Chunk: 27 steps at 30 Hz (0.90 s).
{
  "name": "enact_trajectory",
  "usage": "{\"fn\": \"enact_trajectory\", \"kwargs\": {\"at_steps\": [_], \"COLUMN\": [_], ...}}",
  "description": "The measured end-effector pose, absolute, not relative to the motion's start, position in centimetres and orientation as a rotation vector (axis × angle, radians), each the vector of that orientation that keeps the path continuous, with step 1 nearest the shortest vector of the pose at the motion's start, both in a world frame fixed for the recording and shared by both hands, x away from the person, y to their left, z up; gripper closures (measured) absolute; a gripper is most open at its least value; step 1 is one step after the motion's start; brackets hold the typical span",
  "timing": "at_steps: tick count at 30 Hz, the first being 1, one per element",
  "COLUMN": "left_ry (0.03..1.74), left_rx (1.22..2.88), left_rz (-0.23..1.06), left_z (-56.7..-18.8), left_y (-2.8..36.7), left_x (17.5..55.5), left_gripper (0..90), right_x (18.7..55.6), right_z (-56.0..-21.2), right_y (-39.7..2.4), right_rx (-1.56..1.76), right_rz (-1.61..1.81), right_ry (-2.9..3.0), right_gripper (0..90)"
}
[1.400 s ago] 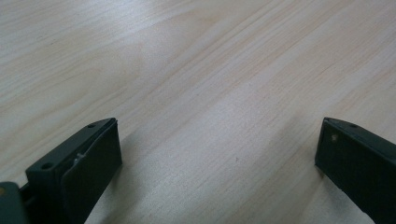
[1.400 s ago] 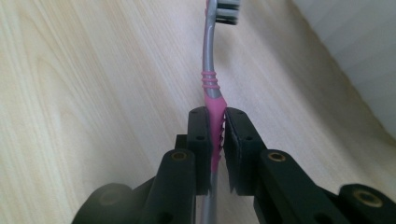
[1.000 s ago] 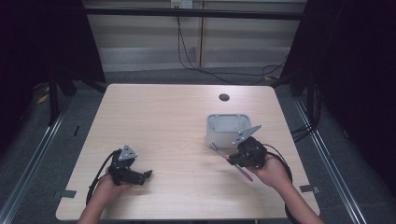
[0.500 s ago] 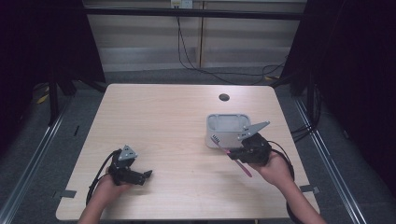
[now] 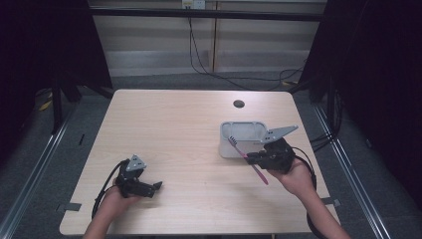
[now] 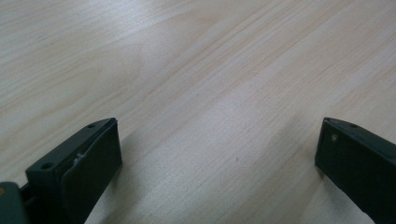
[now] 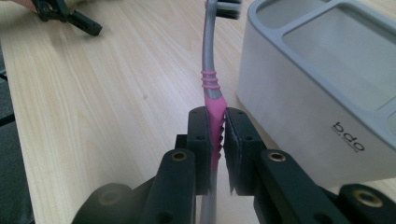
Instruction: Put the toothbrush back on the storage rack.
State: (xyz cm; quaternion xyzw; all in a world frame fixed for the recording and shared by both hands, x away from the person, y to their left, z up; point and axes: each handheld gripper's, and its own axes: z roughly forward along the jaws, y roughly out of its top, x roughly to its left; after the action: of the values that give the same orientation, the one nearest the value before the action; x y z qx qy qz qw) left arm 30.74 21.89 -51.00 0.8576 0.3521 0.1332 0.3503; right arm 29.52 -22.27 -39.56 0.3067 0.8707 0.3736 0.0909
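My right gripper [image 5: 253, 158] [image 7: 215, 135] is shut on a pink and grey toothbrush [image 5: 247, 158] [image 7: 211, 79], clamped at the ribbed pink part of its handle. The brush is lifted off the table, and its bristled head [image 5: 232, 140] reaches over the front left corner of the grey compartment box [image 5: 244, 128] [image 7: 327, 88]. At the table's front left, my left gripper [image 5: 158, 186] [image 6: 219, 158] rests low over bare wood, jaws wide apart with nothing between them.
A wooden table [image 5: 184, 129] carries the box at its right. A small dark round hole [image 5: 239, 103] sits near the far edge. Cables trail from both grippers. Dark floor and metal rails flank the table on both sides.
My right gripper has risen with the toothbrush, and the brush head has come up toward the box's front left corner. The left gripper has stayed put.
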Motion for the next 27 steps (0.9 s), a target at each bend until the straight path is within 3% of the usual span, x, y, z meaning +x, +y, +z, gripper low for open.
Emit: {"fn": "enact_trajectory", "kwargs": {"at_steps": [27], "left_ry": [0.912], "left_rx": [2.221], "left_rz": [0.345], "left_z": [-51.0], "left_y": [21.9], "left_x": [30.7], "left_gripper": [0.0], "right_x": [29.7], "right_z": [-37.6], "right_y": [-23.4], "right_rx": [0.943], "right_rz": [1.291], "right_ry": [2.414], "right_gripper": [81.7]}}
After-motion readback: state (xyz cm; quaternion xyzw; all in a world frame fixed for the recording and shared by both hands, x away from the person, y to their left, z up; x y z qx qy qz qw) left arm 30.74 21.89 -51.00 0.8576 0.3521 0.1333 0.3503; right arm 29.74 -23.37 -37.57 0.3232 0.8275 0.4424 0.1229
